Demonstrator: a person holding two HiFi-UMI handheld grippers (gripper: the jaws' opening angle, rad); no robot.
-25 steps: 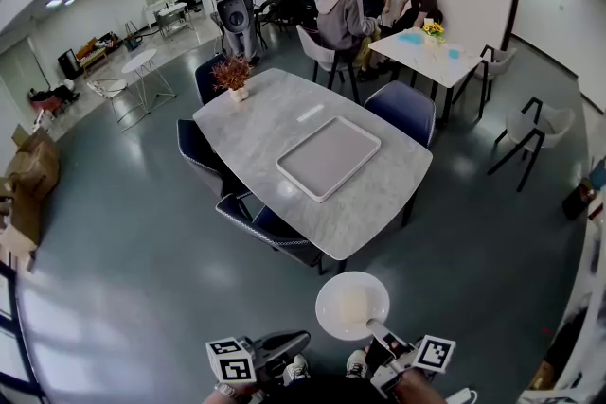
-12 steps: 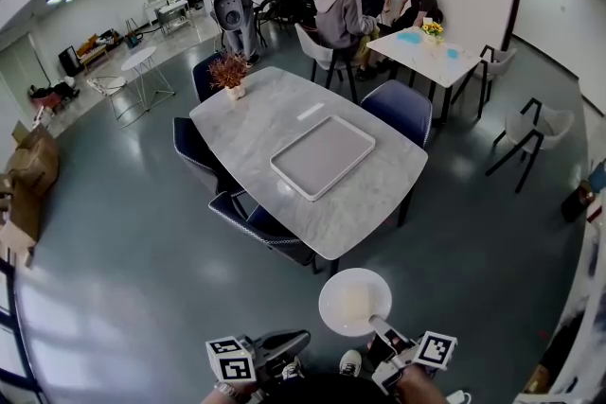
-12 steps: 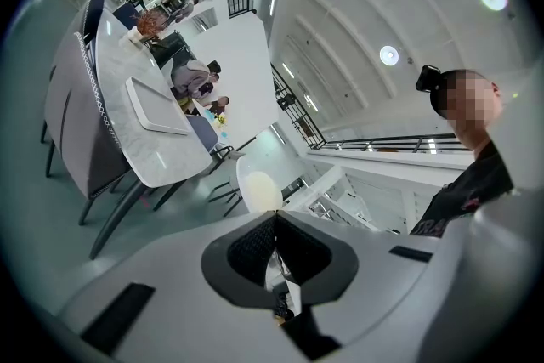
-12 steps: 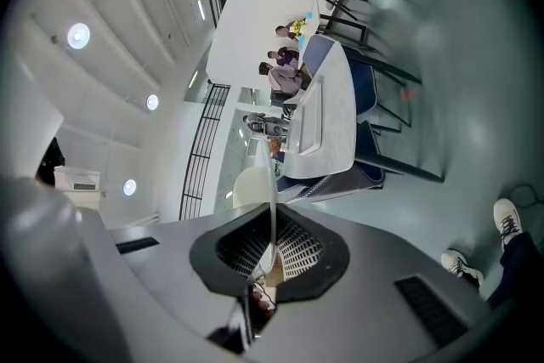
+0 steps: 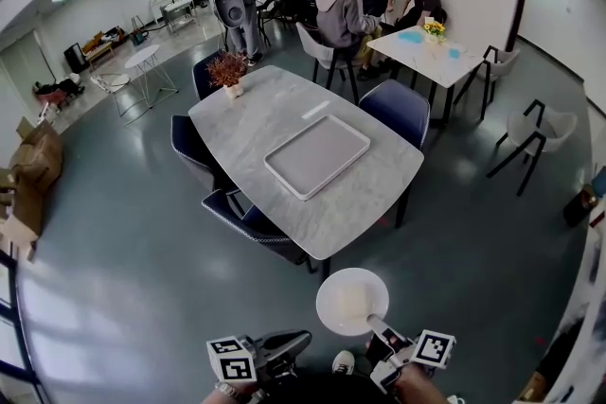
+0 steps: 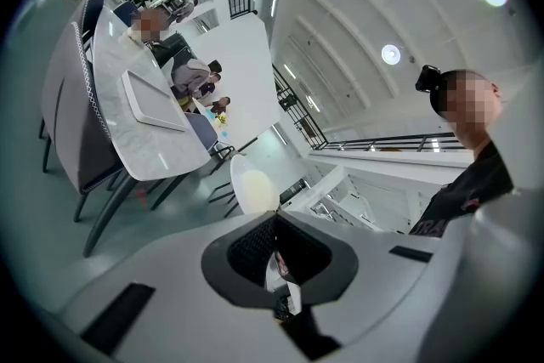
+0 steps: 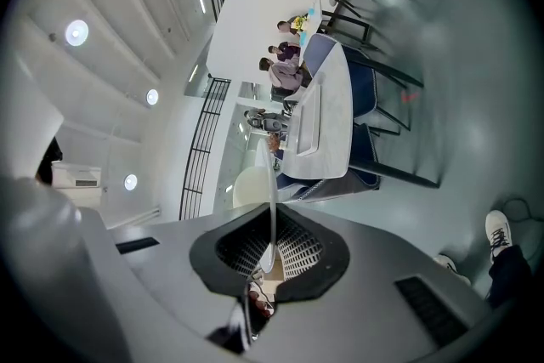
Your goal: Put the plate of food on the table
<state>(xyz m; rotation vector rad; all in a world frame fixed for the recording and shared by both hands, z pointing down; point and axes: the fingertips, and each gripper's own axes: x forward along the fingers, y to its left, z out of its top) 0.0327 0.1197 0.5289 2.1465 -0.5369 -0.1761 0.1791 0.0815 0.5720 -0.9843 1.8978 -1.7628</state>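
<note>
Marble surface [image 5: 369, 194] stands ahead, well apart from the plate, ringed by blue chairs [image 5: 254, 224], one of them on the near side, and carrying a grey tray [image 5: 317, 155] and a potted plant [image 5: 228, 71]. The white plate [image 5: 351, 301] with pale food hangs over the floor, its rim pinched by the right gripper [image 5: 376, 328] fingers. The left gripper [image 5: 294, 339] fingers are pressed together with nothing between them.

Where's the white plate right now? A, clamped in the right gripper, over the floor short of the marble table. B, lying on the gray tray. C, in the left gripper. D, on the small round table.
A: the right gripper is shut on the rim of the plate, which hangs over the floor short of the marble table.
</note>
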